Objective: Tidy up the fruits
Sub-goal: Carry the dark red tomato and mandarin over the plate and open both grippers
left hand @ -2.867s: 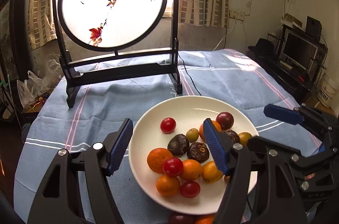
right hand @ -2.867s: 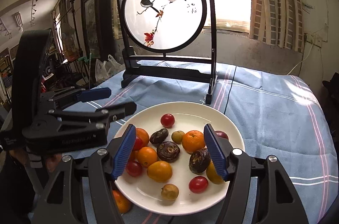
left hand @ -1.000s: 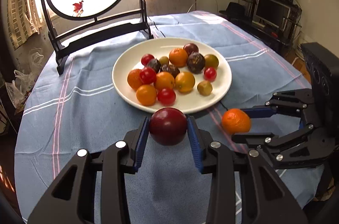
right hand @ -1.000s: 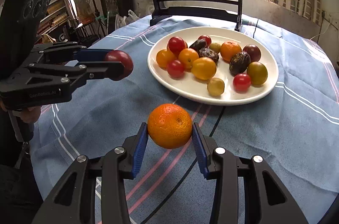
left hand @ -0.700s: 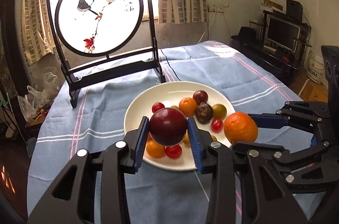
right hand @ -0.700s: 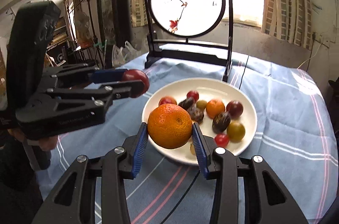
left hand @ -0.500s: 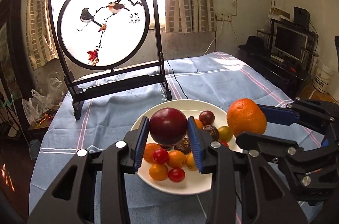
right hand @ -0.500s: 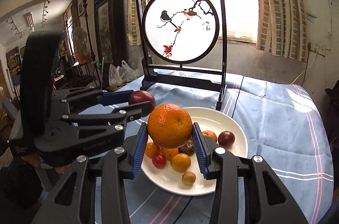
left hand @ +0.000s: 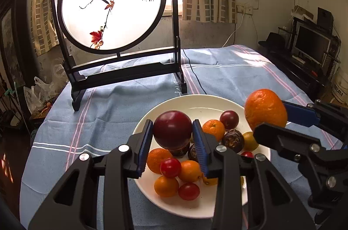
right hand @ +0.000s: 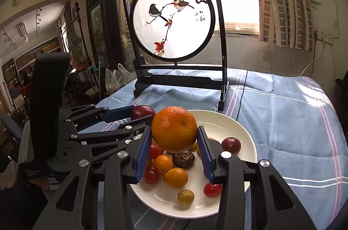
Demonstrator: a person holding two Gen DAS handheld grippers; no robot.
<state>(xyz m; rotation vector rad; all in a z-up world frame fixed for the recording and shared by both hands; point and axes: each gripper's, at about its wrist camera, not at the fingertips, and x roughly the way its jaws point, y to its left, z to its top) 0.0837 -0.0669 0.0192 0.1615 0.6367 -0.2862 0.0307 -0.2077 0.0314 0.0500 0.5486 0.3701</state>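
My left gripper (left hand: 172,132) is shut on a dark red plum (left hand: 172,129) and holds it above the near left part of the white plate (left hand: 195,100). My right gripper (right hand: 174,132) is shut on a large orange (right hand: 174,128) and holds it above the plate (right hand: 235,121). The plate holds several small fruits: oranges, cherry tomatoes, dark passion fruits. The orange also shows in the left wrist view (left hand: 265,110), and the plum in the right wrist view (right hand: 142,111). The two grippers hang side by side, apart.
The plate sits on a blue striped tablecloth (left hand: 228,71). A round bird screen in a black stand (left hand: 113,12) rises behind the plate; it also shows in the right wrist view (right hand: 174,27). A black cable (left hand: 195,82) runs from the stand toward the plate.
Both grippers have lifted their fruit off the cloth in front of the plate and carried it forward, so plum and orange now hang over the plate.
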